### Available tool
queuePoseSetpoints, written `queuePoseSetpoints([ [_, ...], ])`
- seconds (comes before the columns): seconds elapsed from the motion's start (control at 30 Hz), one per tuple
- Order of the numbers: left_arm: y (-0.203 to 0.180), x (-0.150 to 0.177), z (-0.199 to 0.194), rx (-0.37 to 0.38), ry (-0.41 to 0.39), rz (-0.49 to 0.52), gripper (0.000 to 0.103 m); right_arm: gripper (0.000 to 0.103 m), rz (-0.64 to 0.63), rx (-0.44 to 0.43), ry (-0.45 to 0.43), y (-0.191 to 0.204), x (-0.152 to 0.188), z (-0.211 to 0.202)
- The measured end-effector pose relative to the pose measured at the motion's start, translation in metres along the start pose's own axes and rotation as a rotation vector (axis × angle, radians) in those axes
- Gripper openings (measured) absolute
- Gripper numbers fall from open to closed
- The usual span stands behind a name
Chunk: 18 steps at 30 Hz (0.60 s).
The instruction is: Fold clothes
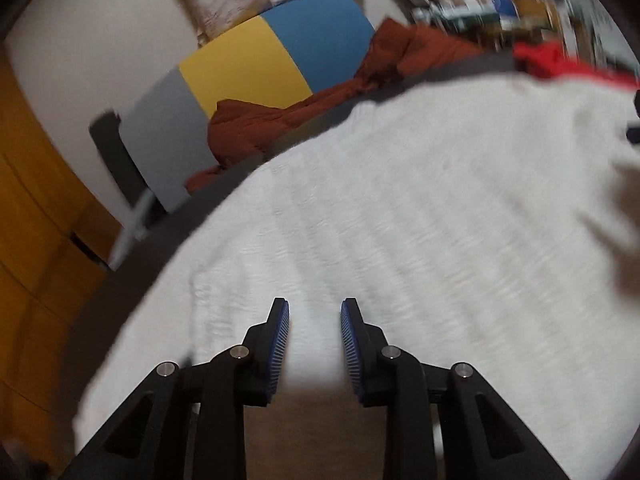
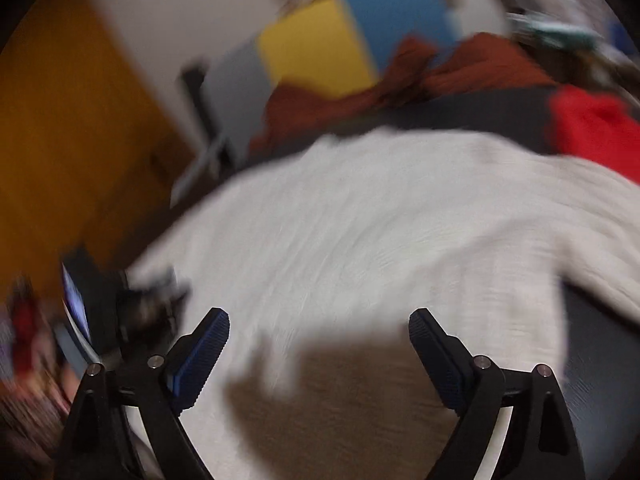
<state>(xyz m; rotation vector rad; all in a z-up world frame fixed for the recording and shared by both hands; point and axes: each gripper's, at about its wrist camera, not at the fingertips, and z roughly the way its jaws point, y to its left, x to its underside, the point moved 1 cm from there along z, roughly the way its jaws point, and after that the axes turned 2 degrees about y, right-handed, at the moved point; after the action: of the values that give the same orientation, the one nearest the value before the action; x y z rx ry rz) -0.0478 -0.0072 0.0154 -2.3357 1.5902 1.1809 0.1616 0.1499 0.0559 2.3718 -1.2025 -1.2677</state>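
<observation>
Just ahead of both grippers, a white knitted sweater (image 1: 400, 208) lies spread over the dark surface (image 2: 480, 108). The left gripper (image 1: 315, 312) hovers over it with its jaws a little apart and nothing between them; the right gripper (image 2: 319, 320) has its jaws wide apart, also empty. Beyond the sweater lie a rust-brown garment (image 1: 280, 120) and a red one (image 2: 592, 132). This looks like the pause between folds; next, each gripper needs an edge to pinch.
</observation>
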Motion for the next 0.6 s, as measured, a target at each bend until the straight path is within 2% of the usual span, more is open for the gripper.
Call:
queuePoseSetpoints([
  [0.1, 0.011, 0.002, 0.008, 0.064, 0.009, -0.151, 0.029, 0.092, 0.267, 0.023, -0.079, -0.059, -0.013, -0.025],
  [0.2, 0.023, 0.005, 0.014, 0.133, 0.018, -0.306, 0.042, 0.092, 0.469, 0.079, -0.072, -0.108, -0.016, -0.029],
  [0.27, 0.038, 0.014, 0.016, 0.220, 0.009, -0.410, 0.043, 0.092, 0.601, 0.075, -0.102, -0.134, -0.011, -0.032],
  [0.3, 0.043, 0.016, 0.017, 0.249, 0.006, -0.439, 0.043, 0.090, 0.662, 0.052, -0.129, -0.144, -0.008, -0.034],
  [0.37, 0.043, 0.017, 0.018, 0.261, 0.002, -0.449, 0.043, 0.090, 0.682, 0.049, -0.151, -0.151, -0.016, -0.032],
  [0.43, 0.038, 0.016, 0.017, 0.230, 0.002, -0.422, 0.043, 0.066, 0.687, 0.052, -0.167, -0.155, -0.025, -0.029],
  [0.47, 0.035, 0.015, 0.017, 0.214, 0.003, -0.409, 0.043, 0.041, 0.662, 0.069, -0.165, -0.154, -0.035, -0.026],
  [0.5, 0.034, 0.015, 0.017, 0.211, 0.002, -0.406, 0.043, 0.024, 0.628, 0.091, -0.160, -0.153, -0.046, -0.023],
  [0.6, 0.037, 0.015, 0.019, 0.226, -0.001, -0.421, 0.043, 0.012, 0.517, 0.152, -0.161, -0.149, -0.079, -0.018],
])
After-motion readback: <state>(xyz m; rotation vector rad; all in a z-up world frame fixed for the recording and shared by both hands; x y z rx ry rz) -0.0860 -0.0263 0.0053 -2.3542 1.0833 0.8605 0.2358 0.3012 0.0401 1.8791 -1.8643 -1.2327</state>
